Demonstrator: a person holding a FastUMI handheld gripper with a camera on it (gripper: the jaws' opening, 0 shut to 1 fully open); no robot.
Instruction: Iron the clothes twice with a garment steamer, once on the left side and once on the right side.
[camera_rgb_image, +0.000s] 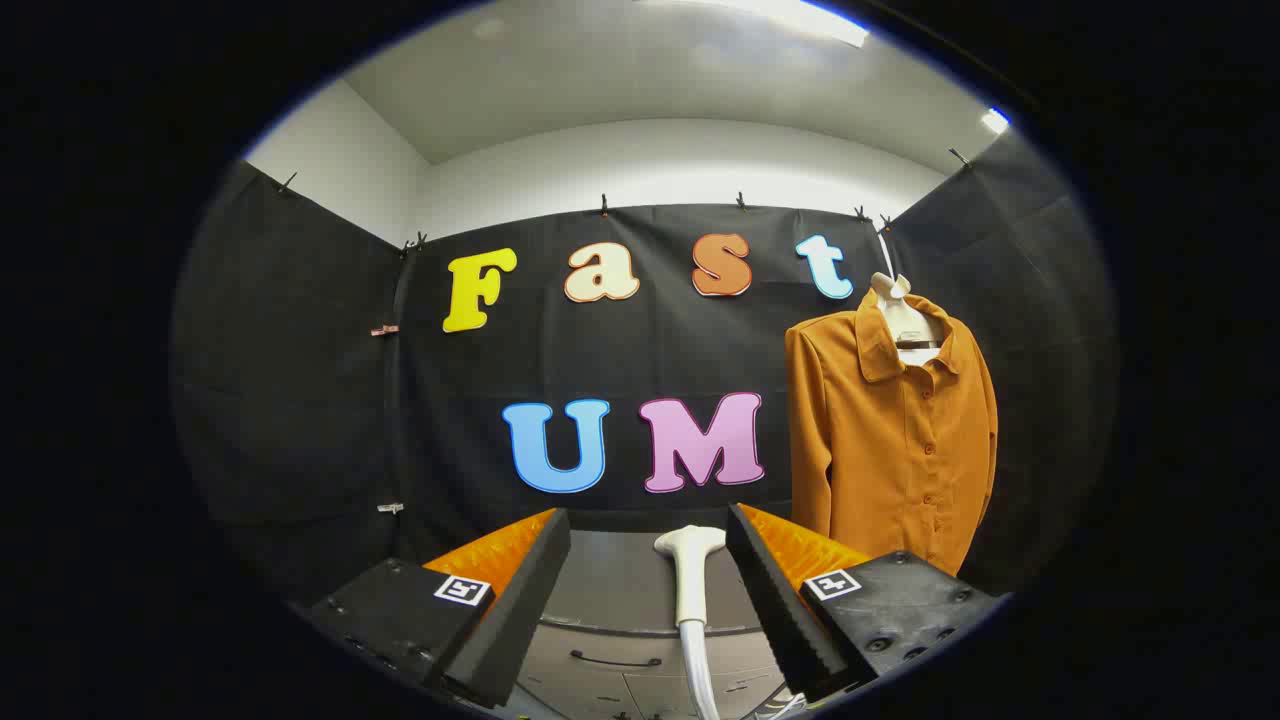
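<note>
Jaws are standing apart around the steamer (690, 575), not gripping; you are reaching for it, shirt (895, 440) hanging beyond, rightward.

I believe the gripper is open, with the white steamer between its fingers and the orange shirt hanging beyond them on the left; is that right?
Not quite: in the gripper view the orange shirt hangs beyond the fingers on the right, not the left. The gripper is indeed open, with the white steamer between its fingers.
</note>
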